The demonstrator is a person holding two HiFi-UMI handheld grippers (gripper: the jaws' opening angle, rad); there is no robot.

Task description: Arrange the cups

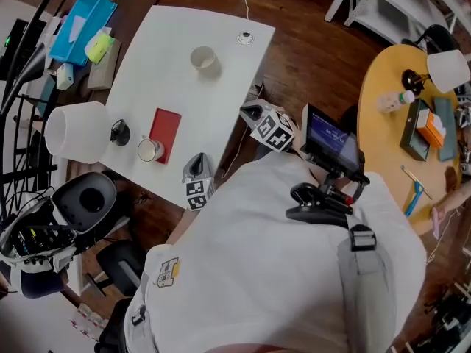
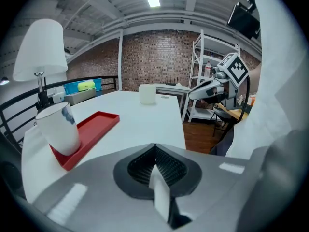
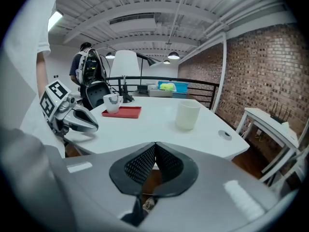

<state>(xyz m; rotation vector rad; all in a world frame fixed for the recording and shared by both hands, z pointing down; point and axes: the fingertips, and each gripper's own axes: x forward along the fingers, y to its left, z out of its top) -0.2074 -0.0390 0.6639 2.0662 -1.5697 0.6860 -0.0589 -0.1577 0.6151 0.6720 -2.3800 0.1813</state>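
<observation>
Two claws were shut tight, and neither one had anything in it. The left claw (image 2: pixel 154 146) had its jaws pressed together, and so did the right claw (image 3: pixel 155 145) (each one carried a cube with black and white squares on it). The left claw was over the near corner of the white table (image 1: pixel 165 79). The right claw was just off the table's right edge, above the brown wood floor (image 1: pixel 309 57).

Closest to the left claw stood a white mug (image 2: pixel 59 127). It had a handle and a dark blue mark on its side. It sat on the near end of a flat red tray (image 2: pixel 99 122).

Farther across the table stood a plain cup (image 3: pixel 187 114). It was creamy white, straight up, and all by itself, well apart from the tray. A small round silver cap (image 1: pixel 245 38) was set into the table near the far corner.

Beside the tray stood a lamp (image 1: pixel 77 131) with a big white shade. Past it lay a blue box (image 1: pixel 79 24) with something yellow-green beside it.

The person wore a white shirt (image 1: pixel 265 271). A small blue screen (image 1: pixel 327 137) hung at the chest, but its writing was too small to read.
</observation>
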